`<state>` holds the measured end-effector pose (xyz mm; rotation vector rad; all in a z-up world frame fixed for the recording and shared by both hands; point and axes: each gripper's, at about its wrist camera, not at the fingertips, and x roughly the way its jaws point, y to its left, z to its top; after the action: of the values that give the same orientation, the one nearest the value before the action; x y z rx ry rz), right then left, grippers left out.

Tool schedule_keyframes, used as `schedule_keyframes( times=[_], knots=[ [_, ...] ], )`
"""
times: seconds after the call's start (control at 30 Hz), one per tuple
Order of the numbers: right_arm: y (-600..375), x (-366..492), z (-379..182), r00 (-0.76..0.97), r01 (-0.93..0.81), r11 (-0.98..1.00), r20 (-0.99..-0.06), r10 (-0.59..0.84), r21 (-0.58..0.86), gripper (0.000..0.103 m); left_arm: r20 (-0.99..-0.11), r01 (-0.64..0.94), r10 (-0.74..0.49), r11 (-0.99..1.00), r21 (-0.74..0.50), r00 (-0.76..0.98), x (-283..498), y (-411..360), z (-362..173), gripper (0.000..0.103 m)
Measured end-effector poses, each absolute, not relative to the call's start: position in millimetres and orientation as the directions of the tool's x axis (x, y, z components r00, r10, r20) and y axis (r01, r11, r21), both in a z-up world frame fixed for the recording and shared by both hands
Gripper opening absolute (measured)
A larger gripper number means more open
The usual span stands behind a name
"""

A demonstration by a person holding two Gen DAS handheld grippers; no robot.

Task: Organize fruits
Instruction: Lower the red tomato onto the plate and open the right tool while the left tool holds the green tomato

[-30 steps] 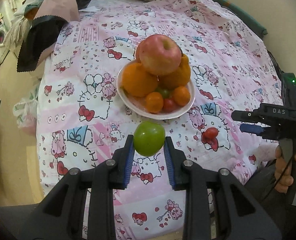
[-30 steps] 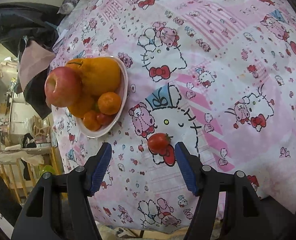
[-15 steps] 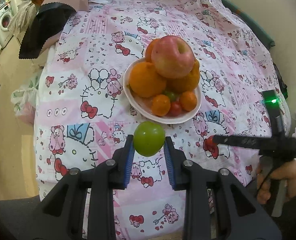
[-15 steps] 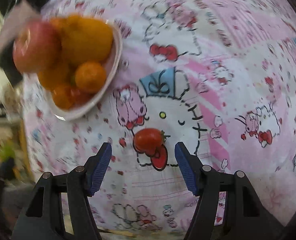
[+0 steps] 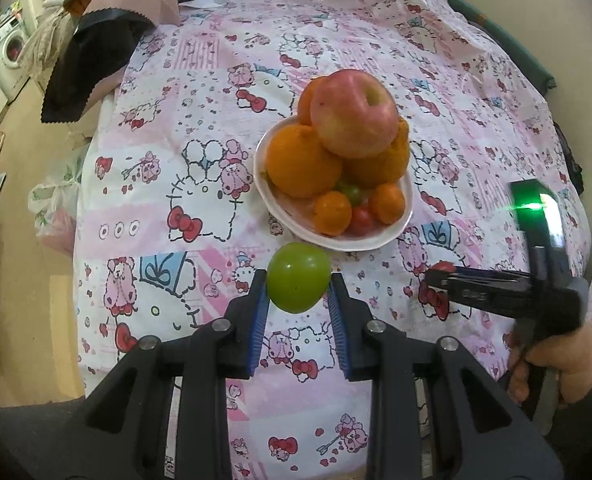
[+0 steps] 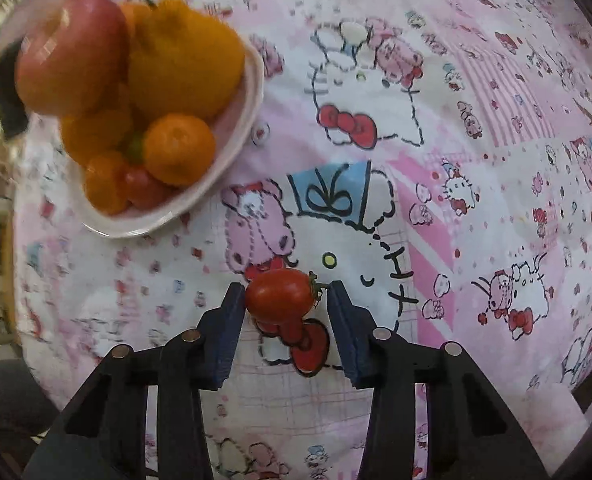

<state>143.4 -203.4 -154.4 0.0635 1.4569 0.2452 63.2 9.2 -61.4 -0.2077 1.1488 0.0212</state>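
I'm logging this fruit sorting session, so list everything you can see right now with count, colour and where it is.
Plate: one, pale pink, middle of the bed.
Apple: one, red and yellow, top of the pile on the plate.
Large oranges: at least three, orange, under the apple.
Small mandarins: two, orange, front of the plate.
Small tomatoes on the plate: one red, one greenish, between the mandarins.
Green fruit: one, held in the left gripper.
Red tomato: one, on the sheet, between the right gripper's jaws.
Sheet: one, pink cartoon print, covering the bed.
Dark clothing: far left corner of the bed.
Washing machine: one, white, far left.
Left gripper: shut on the green fruit.
Right gripper: has just been closing around the red tomato.
Hand: one, holding the right gripper.
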Motion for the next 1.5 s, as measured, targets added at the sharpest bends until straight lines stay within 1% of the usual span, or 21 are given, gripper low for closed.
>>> schedule_keyframes(
  times=[0.1,0.27,0.4,0.7,0.93,1.17,1.4,1.5],
  knots=[
    [-215.2,137.6,-137.8,0.125,-0.096,0.956,-0.95,0.287,0.276,0.044,-0.906,-0.122,-0.079,0.982,-0.141,0.416,63.6,8.4,-63.0,0.026],
    [-224.2,130.4,-115.7,0.164,-0.1,0.933,-0.919,0.358,0.345,0.044,-0.903,-0.117,-0.045,0.988,-0.105,0.427,59.4,7.7,-63.8,0.026],
    [-222.0,126.1,-102.3,0.182,-0.115,0.92,-0.903,0.39,0.374,0.044,-0.903,-0.122,-0.023,0.989,-0.084,0.43,54.9,9.8,-65.3,0.026],
    [-208.6,123.6,-92.1,0.209,-0.153,0.892,-0.868,0.45,0.426,0.044,-0.901,-0.136,0.007,0.989,-0.058,0.434,51.9,13.5,-65.8,0.026],
    [-188.0,137.9,-83.3,0.231,-0.229,0.88,-0.855,0.464,0.416,0.044,-0.893,-0.126,0.024,0.991,-0.037,0.449,53.6,10.5,-63.5,0.026],
    [-170.6,160.0,-79.6,0.259,-0.252,0.865,-0.831,0.492,0.433,0.044,-0.89,-0.111,0.021,0.993,-0.033,0.455,59.2,6.3,-62.8,0.026],
    [-143.5,182.1,-93.7,0.253,-0.281,0.868,-0.842,0.477,0.408,0.045,-0.889,-0.114,0.001,0.992,-0.058,0.458,63.5,7.5,-60.3,0.026],
    [-136.1,191.2,-104.9,0.225,-0.275,0.874,-0.856,0.465,0.401,0.045,-0.892,-0.116,-0.013,0.991,-0.073,0.452,65.5,8.6,-60.7,0.026]
  ],
)
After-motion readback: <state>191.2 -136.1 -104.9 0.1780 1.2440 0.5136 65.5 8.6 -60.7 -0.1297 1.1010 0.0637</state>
